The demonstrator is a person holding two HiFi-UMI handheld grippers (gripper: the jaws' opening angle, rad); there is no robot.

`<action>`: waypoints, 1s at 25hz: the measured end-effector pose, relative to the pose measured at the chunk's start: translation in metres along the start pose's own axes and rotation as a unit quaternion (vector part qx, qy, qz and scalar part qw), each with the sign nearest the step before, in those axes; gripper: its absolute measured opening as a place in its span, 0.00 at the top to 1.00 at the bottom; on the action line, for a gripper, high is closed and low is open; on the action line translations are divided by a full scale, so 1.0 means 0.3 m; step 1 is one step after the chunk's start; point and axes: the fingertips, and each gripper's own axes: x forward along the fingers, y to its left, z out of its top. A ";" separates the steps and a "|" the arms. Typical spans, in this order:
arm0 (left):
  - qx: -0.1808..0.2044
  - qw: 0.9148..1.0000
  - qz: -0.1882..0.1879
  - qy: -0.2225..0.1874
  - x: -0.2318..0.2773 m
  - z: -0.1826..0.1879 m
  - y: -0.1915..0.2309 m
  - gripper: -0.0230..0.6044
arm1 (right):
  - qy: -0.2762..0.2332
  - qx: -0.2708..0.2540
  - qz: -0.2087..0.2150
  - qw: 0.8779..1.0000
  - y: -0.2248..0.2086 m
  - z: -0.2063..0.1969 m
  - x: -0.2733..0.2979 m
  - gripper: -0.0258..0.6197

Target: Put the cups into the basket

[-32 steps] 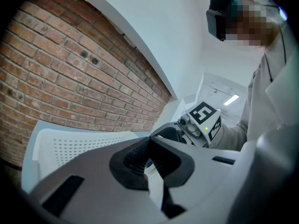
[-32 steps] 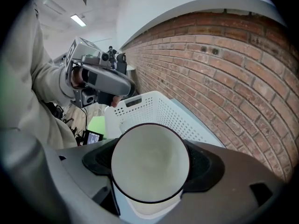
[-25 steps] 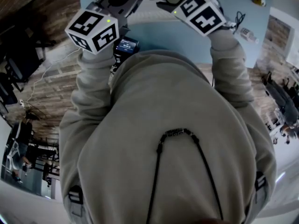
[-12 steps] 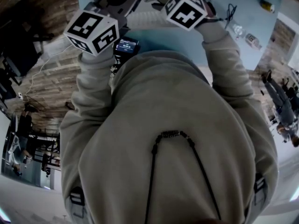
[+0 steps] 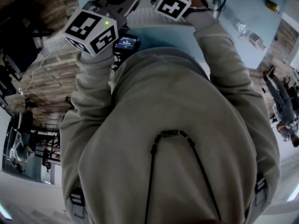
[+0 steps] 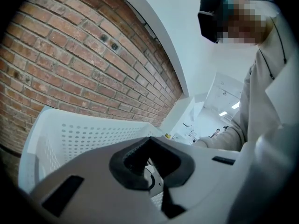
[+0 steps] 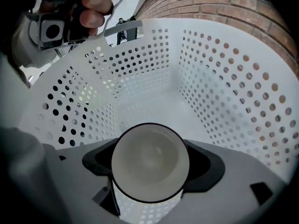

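A cream cup (image 7: 150, 158) with a dark rim faces me mouth-on in the right gripper view. My right gripper (image 7: 150, 168) is shut on it, a black pad on each side. It hangs inside the white perforated basket (image 7: 219, 92), above the bare basket floor. My left gripper (image 6: 150, 166) has its black pads close together with nothing held, just outside the basket wall (image 6: 88, 134). In the head view both marker cubes, left (image 5: 91, 29) and right (image 5: 172, 1), sit at the top over the basket (image 5: 142, 17); the cup is hidden there.
A brick wall (image 6: 70, 55) stands behind the basket. The basket rests on a light blue table (image 5: 173, 36) with a small screen device (image 5: 127, 43) at its near edge and small bottles (image 5: 250, 37) at the right. The person's grey sweatshirt fills most of the head view.
My right gripper has moved left and farther over the basket with the cup. The left gripper has stayed almost where it was.
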 end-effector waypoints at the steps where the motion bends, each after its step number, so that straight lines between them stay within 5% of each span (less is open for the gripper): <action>1: -0.002 1.000 0.001 0.000 -0.002 -0.003 0.000 0.97 | 0.003 0.007 0.006 1.000 0.007 -0.013 0.014 0.32; 25: -0.009 1.000 -0.002 0.003 -0.009 -0.013 -0.003 0.97 | 0.009 0.001 0.017 1.000 0.031 -0.039 0.069 0.32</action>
